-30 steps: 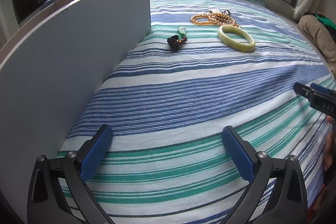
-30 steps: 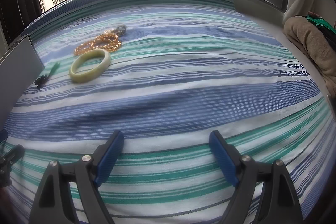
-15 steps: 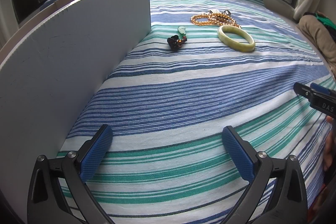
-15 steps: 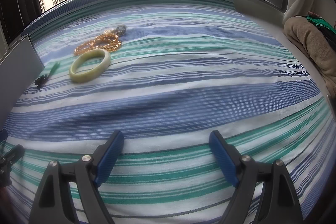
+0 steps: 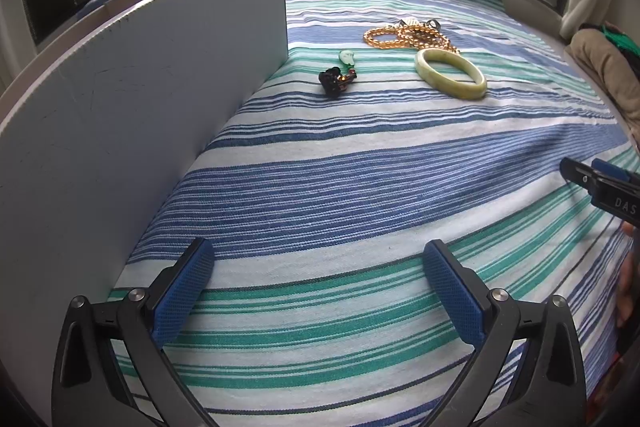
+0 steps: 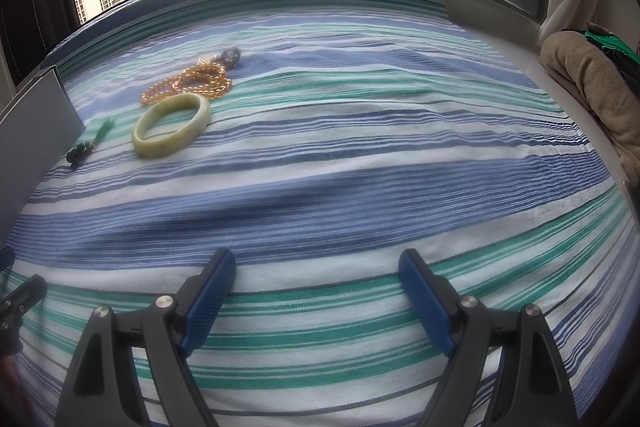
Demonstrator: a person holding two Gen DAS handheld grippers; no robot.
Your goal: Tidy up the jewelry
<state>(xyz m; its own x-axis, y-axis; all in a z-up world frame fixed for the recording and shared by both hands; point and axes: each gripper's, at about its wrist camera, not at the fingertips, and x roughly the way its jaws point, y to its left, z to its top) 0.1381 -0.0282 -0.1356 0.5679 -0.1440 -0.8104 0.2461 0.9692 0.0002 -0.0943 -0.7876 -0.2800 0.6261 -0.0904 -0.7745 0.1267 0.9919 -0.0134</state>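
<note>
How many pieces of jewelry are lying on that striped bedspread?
4, maybe more. Pale green bangle in the middle; amber bead strand just behind it; green pendant with dark beads near the white board; a small dark charm farthest back, partly hidden.

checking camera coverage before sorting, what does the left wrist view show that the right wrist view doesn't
Only the left wrist view shows the full face of the white board standing on edge along the left, and the open left tool up close.

Only the right wrist view shows the small dark round charm beyond the beads clearly, and the open right tool up close.

Both show the striped cloth, the pale green bangle, the amber bead strand and the green pendant with dark beads.
</note>
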